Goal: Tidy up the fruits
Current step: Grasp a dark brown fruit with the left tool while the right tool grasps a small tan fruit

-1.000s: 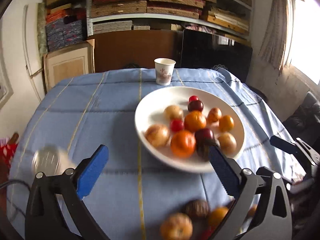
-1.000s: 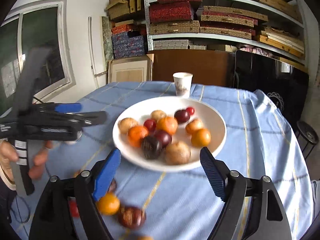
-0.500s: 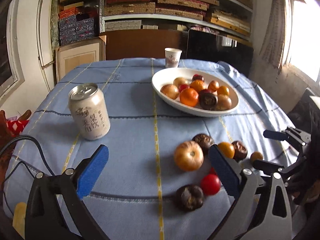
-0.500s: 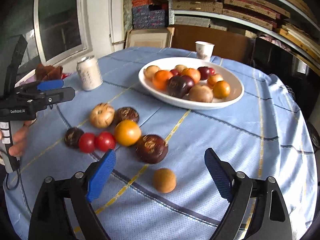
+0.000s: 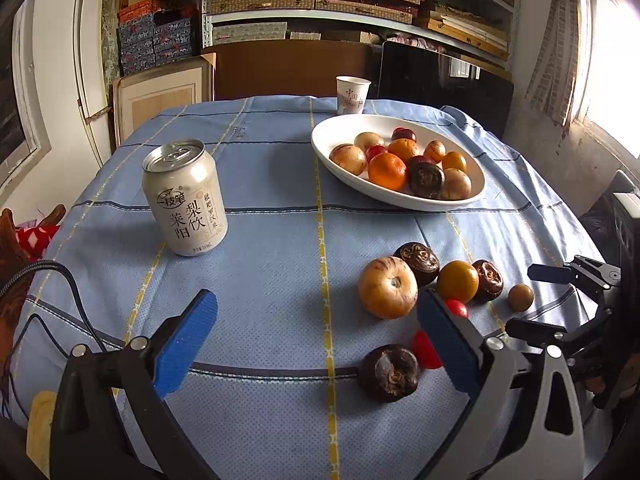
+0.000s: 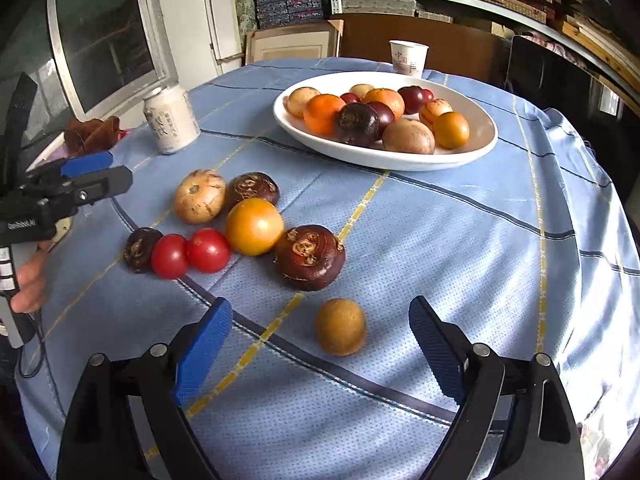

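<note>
Round surface under a blue checked cloth; shelves of stacked boxes behind, windows to either side.

Nearest: right gripper, jaws spread wide, nothing held; a small brown fruit lies between the pads, untouched. Left gripper likewise wide and empty, over bare cloth, its right pad just beside a dark fruit.

Mid: loose cluster on the cloth, with a large dark fruit, an orange-yellow one, two red ones, a tan ribbed one.

Far: white plate, already heaped with fruit.

Step, as judged: reaching for a loose piece; likely the small brown one. Next calls for lowering, closing gently, carrying to the plate.

Writing: can carries Chinese characters; paper cup print too small to read.
</note>
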A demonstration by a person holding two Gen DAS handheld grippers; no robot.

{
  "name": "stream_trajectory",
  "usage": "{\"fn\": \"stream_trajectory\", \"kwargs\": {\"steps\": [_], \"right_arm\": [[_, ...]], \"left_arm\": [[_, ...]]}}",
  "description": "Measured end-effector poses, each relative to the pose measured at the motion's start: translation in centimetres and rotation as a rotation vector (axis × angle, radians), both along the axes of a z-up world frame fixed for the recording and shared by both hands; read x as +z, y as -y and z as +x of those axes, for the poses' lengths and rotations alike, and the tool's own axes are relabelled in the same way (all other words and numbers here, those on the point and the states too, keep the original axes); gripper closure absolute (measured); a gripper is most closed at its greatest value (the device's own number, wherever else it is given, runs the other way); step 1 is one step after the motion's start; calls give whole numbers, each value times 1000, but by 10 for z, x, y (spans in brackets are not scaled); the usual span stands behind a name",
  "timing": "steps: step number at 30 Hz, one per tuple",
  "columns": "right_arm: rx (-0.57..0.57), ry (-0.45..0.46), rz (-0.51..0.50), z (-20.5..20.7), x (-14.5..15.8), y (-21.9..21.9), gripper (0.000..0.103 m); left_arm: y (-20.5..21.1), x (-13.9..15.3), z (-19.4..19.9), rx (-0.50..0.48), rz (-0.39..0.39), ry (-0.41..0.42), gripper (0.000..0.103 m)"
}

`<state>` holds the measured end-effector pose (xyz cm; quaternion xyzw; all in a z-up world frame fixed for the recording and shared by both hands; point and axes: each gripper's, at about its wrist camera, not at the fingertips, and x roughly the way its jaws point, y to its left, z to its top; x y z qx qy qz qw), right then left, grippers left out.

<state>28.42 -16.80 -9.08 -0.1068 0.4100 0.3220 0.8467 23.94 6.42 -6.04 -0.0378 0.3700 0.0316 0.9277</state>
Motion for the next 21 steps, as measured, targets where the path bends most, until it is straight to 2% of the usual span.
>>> {"fn": "stream_trajectory", "kwargs": {"steps": [4, 8, 14, 18, 21], "right_arm": [[5, 3, -19, -2, -2, -1, 12], [0, -11, -36, 0, -5, -2, 23], [0, -4, -37, 0, -4, 0, 27], [2, -30, -39, 2, -7, 0, 42], [-1, -29, -36, 3, -7, 1, 48]], "left_arm": [[0, -2, -1, -3, 8, -9, 5], [1, -5, -1, -2, 32, -26, 5], [-2, -7, -1, 0, 34, -30, 5], [0, -9, -1, -1, 54, -39, 5], [0, -9, -2, 0, 57, -39, 5]]}}
